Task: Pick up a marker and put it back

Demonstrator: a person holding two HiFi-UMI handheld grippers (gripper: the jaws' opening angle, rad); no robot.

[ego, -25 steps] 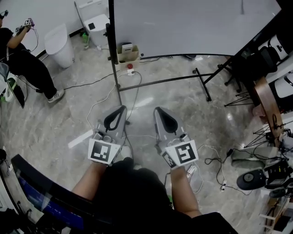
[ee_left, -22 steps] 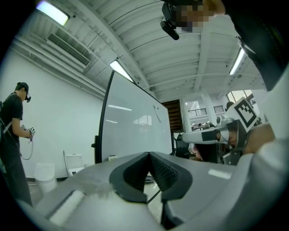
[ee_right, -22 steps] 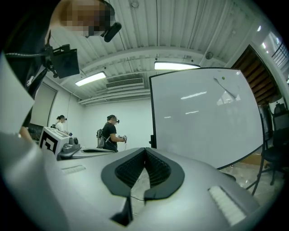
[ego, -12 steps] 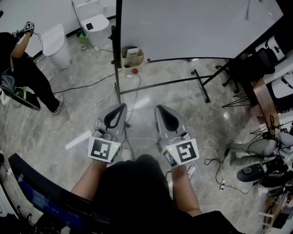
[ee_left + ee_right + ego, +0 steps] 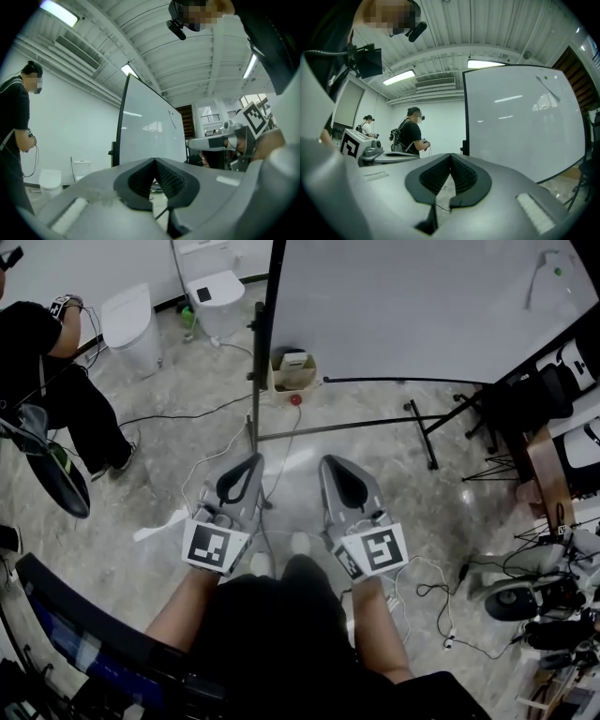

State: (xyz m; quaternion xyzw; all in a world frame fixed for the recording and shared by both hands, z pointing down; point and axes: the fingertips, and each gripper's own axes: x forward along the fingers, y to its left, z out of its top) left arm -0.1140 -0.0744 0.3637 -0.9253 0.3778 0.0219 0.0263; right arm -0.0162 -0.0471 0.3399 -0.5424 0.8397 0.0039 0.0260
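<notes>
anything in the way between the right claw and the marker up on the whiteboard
Nothing visible. The right claw, shut and empty, faces the whiteboard, and what looks like the marker sits high on the board's face, uncovered.

1. A large white board (image 5: pixel 412 306) on a black metal stand fills the upper right.
2. A small open cardboard box (image 5: pixel 292 372) sits on the grey marble floor (image 5: pixel 150 465) beside the stand's post.
3. A white lidded bin (image 5: pixel 131 326) stands at the upper left, near a person in black clothes (image 5: pixel 80 404).

whiteboard (image 5: pixel 412 306): cut off at top | marker (image 5: pixel 557 271): too small, perhaps
</notes>
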